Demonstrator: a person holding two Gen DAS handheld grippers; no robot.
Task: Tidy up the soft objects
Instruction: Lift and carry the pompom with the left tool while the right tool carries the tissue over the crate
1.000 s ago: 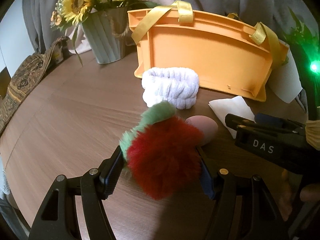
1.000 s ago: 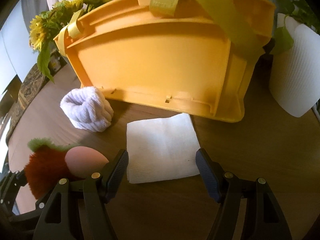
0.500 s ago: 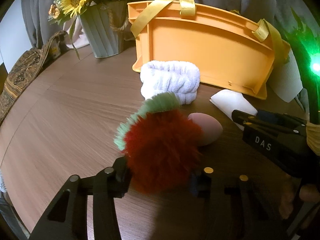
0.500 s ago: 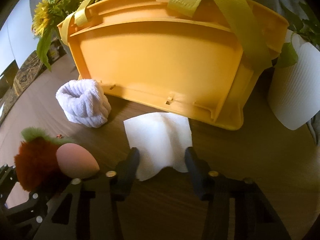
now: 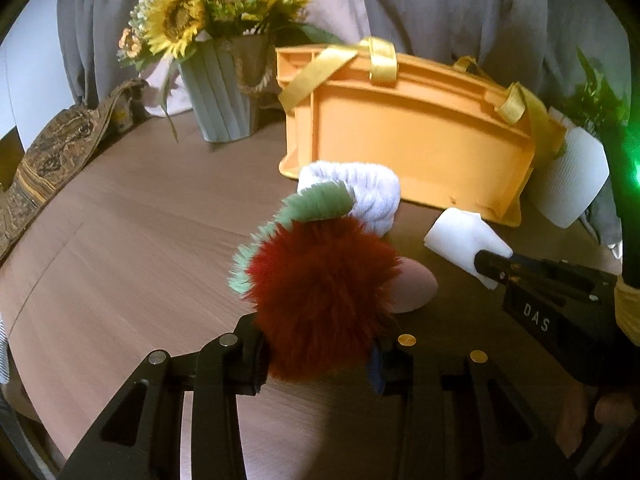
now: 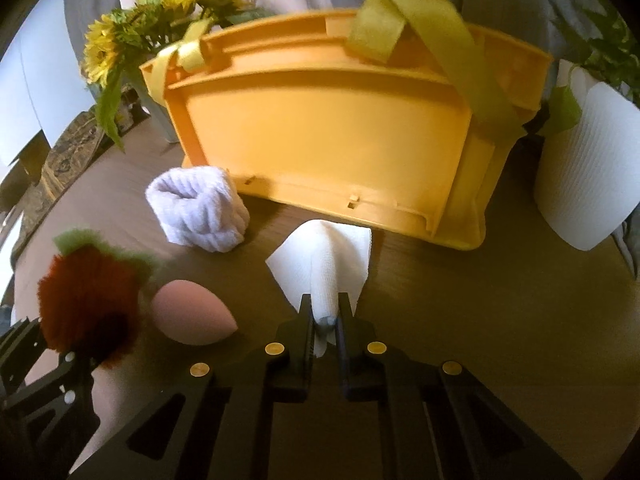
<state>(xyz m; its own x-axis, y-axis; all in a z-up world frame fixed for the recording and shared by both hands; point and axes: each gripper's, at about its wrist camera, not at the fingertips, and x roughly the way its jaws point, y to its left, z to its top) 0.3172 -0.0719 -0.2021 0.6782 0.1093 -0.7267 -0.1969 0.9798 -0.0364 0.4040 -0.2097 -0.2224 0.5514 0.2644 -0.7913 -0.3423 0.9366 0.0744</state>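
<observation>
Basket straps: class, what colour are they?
Yellow straps on an orange basket; clearest in the right wrist view.

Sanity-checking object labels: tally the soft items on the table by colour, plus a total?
White: 2 (rolled towel, cloth pinched in the right gripper)
Red with green: 1 (furry plush clamped in the left gripper)
Pink: 1 (egg-shaped sponge)
Total: 4
</observation>
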